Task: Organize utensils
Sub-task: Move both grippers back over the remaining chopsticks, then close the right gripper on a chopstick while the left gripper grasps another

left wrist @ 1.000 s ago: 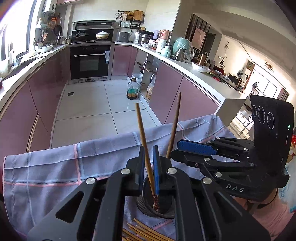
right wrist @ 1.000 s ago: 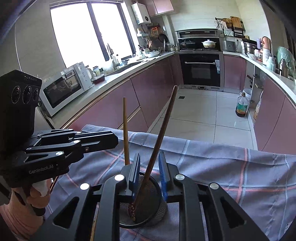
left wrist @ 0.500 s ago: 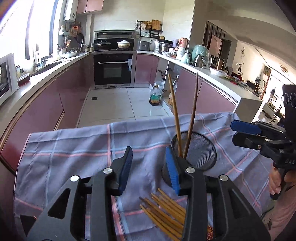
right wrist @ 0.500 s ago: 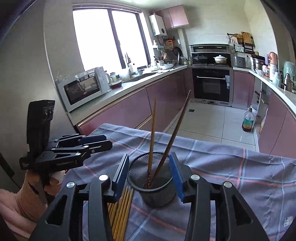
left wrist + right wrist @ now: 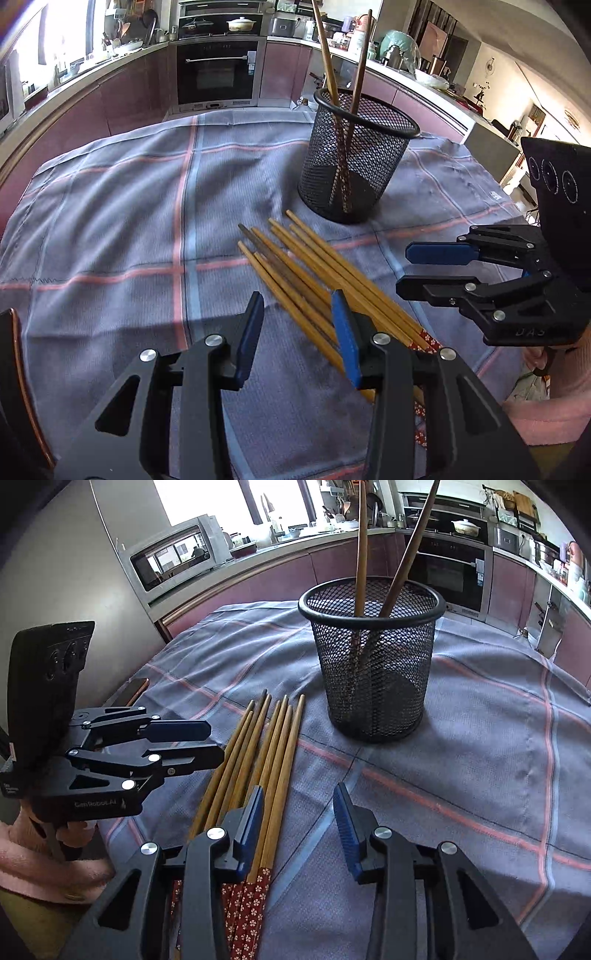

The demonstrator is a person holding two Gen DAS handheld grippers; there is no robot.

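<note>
Now hovering with both the left gripper (image 5: 298, 334) and right gripper (image 5: 298, 825) open and empty over the chopsticks (image 5: 317, 269); risk pinching several together, or knocking the basket (image 5: 360, 158) ahead.

Bright window daylight (fisheye-warped edges)

Your left gripper (image 5: 297, 334) and right gripper (image 5: 297, 814): black linkage frames, silver screws, blue pads (image 5: 345, 339). White lettering on each body, three round rings on the housings. You wear pink sleeves (image 5: 44, 860).
</note>
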